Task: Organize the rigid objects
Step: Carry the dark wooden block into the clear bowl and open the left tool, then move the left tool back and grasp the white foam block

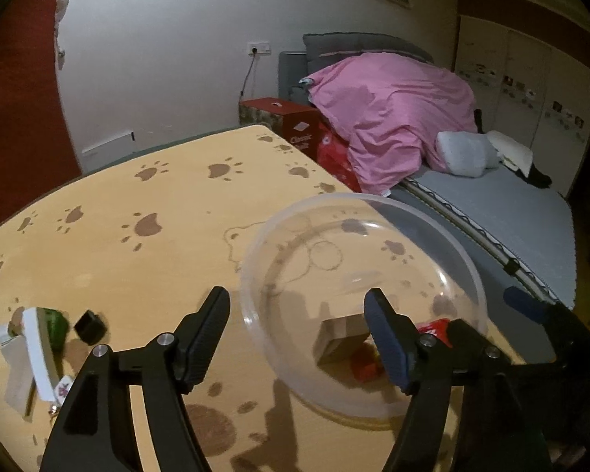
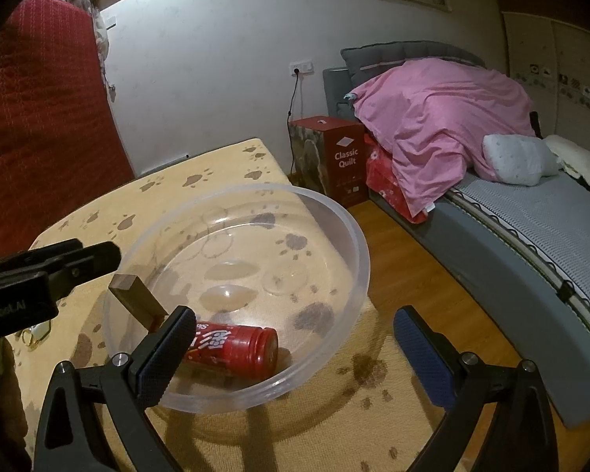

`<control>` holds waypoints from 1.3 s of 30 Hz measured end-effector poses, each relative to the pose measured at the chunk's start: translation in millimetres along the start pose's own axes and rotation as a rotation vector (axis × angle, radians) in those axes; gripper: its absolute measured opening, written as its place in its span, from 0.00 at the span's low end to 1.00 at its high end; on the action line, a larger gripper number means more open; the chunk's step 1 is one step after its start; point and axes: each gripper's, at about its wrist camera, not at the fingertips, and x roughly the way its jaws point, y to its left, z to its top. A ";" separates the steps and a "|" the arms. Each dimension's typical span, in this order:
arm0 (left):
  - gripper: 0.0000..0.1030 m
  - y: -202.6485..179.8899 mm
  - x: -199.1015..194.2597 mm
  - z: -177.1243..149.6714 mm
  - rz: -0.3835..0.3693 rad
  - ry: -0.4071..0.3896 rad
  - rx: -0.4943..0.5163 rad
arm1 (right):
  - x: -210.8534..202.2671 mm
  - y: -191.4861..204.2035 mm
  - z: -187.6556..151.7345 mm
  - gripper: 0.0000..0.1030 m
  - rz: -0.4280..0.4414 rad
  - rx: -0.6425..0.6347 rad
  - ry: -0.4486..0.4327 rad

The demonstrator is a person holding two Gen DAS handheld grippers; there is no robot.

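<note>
A clear plastic bowl (image 2: 326,212) on a paw-print tablecloth (image 1: 110,204) holds a wooden block (image 2: 137,295) and a red can (image 2: 236,348) lying on its side, its white lettering too skewed to read. The left gripper (image 1: 299,338) stands with jaws apart over the bowl's near rim, nothing between them, and the right gripper (image 2: 295,354) is likewise spread wide and empty. Beside the bed, a red box (image 2: 344,157) reads "Classic Quilt"; a small black cube (image 1: 90,326) sits on the cloth outside the bowl.
</note>
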 end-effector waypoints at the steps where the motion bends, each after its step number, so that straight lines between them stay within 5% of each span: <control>1: 0.70 2.8 -1.2 -1.3 0.007 0.001 -0.003 | 0.0 0.2 0.4 0.99 0.001 0.000 0.000; 21: 0.80 62.8 -34.4 -31.5 0.105 0.013 -0.077 | 14.4 58.8 10.1 1.00 0.113 -0.169 0.083; 39: 0.82 149.6 -54.6 -62.7 0.232 0.042 -0.196 | 37.2 68.8 25.0 1.00 -0.057 -0.158 0.053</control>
